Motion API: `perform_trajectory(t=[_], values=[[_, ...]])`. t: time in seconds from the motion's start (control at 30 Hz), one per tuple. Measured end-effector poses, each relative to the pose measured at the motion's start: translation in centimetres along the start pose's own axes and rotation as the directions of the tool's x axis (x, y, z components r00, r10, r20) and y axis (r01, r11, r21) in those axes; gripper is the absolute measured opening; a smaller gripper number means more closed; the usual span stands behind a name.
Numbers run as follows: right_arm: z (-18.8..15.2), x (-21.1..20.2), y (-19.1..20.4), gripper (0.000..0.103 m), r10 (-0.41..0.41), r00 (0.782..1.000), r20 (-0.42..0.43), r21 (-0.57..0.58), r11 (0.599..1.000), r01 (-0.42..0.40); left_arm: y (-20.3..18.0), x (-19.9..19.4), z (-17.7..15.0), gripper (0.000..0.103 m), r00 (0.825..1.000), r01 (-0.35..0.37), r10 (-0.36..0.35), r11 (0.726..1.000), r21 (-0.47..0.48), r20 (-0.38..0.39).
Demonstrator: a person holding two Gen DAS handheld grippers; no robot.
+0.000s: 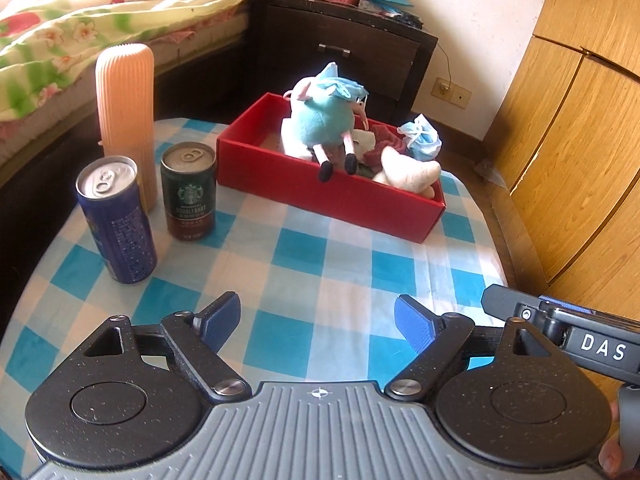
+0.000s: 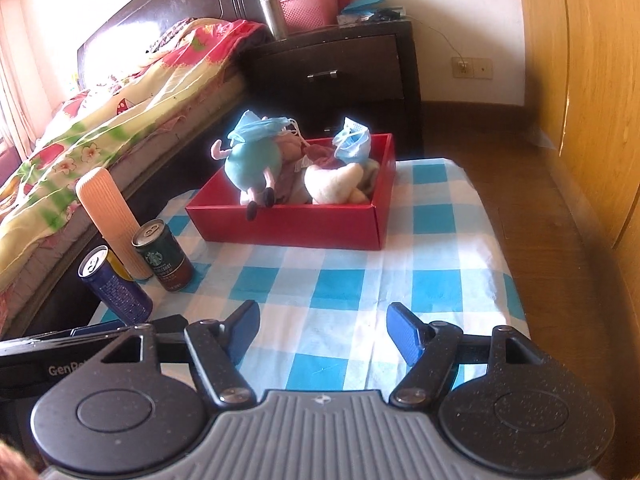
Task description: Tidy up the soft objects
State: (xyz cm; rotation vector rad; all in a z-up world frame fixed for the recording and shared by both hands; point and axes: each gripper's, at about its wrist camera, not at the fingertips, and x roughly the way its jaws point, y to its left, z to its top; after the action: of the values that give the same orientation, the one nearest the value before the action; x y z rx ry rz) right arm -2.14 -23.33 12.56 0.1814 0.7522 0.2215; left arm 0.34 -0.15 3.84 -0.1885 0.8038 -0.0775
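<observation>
One red box (image 1: 328, 194) on a blue-and-white checked tablecloth (image 1: 320, 256), toward the far side of the table. Inside the box, soft items heaped together: one teal plush pig (image 1: 324, 120) seated against the near wall, both dark feet dangling over the rim; one cream plush (image 1: 412, 174) at the right end; one dark red cloth (image 1: 380, 148) between the two; two crumpled blue face masks, one (image 1: 340, 82) draped over the pig's head, the other (image 1: 422, 138) behind the cream plush. Further items deeper in the heap, too hidden to count.

Left of the box, well apart from it, three upright cylinders: one blue can (image 1: 116, 220), one dark green coffee can (image 1: 189, 190), one ribbed peach container (image 1: 126, 120) just behind the cans.

Left gripper (image 1: 318, 322) low over bare cloth, jaws spread wide, nothing between the two blue pads (image 1: 414, 326). Right gripper (image 2: 322, 330) likewise over bare cloth, jaws parted, nothing held.

Background: one bed with a floral quilt (image 2: 100, 128), one dark nightstand (image 2: 352, 64), one pink basket (image 2: 310, 10) on top.
</observation>
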Motion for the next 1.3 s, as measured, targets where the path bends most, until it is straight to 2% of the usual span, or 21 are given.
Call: perform_trajectory(t=[0.63,1.3], values=[[-0.3,0.9,-0.2,0.049,-0.005,1.0,-0.015,-0.001,1.0,0.005,0.1,1.6,-0.5,0.084,0.999,0.014,-0.015,1.0,-0.021,-0.047],[-0.5,1.2,0.1,0.05,-0.006,1.0,-0.022,-0.01,1.0,0.006,-0.2,1.4,-0.5,0.083,1.0,0.0,-0.001,1.0,-0.006,-0.029]])
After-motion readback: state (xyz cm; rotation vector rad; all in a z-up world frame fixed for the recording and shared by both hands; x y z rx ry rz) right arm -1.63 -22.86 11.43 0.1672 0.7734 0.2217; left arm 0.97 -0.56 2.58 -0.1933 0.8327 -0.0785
